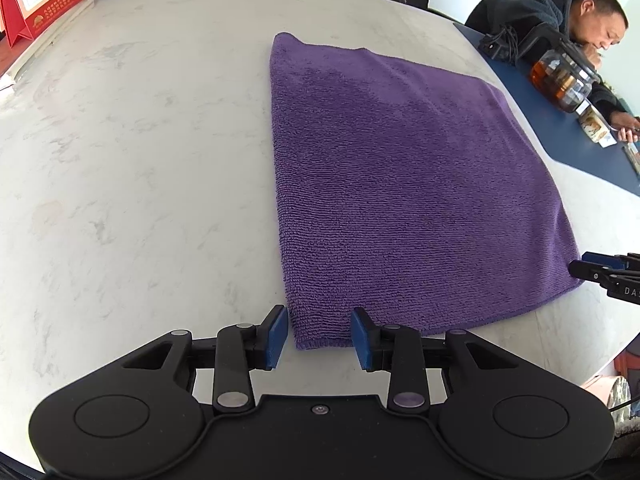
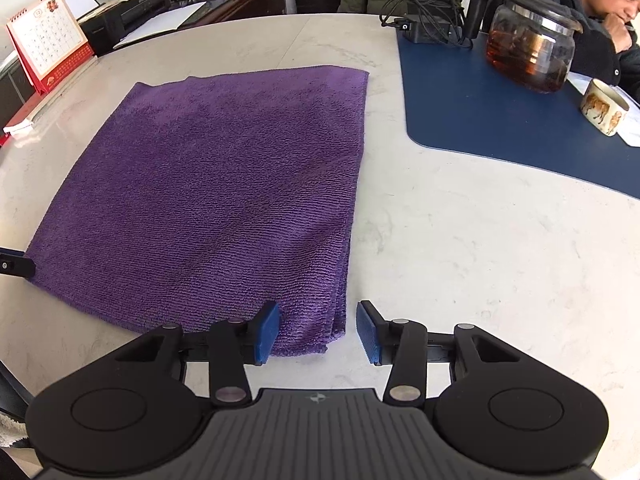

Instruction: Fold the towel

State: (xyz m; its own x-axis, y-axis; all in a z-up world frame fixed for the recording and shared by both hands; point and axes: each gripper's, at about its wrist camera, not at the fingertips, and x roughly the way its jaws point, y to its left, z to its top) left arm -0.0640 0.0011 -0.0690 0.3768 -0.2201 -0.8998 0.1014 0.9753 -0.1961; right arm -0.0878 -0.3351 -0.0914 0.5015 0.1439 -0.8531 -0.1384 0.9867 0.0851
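A purple towel point(image 1: 400, 184) lies flat on the white marble table, folded with a doubled edge on its right side; it also shows in the right wrist view point(image 2: 216, 184). My left gripper point(image 1: 319, 334) is open, its blue pads either side of the towel's near left corner. My right gripper point(image 2: 318, 330) is open, its pads either side of the towel's near right corner. The right gripper also shows at the right edge of the left wrist view point(image 1: 608, 274). A part of the left gripper shows at the left edge of the right wrist view point(image 2: 14, 266).
A blue mat point(image 2: 500, 120) lies at the right with a glass teapot point(image 2: 528, 48), a cup point(image 2: 604, 106) and a black charger point(image 2: 428, 26). A man point(image 2: 600, 4) sits behind it. A red desk calendar point(image 2: 46, 40) and a printer point(image 2: 128, 14) stand at the far left.
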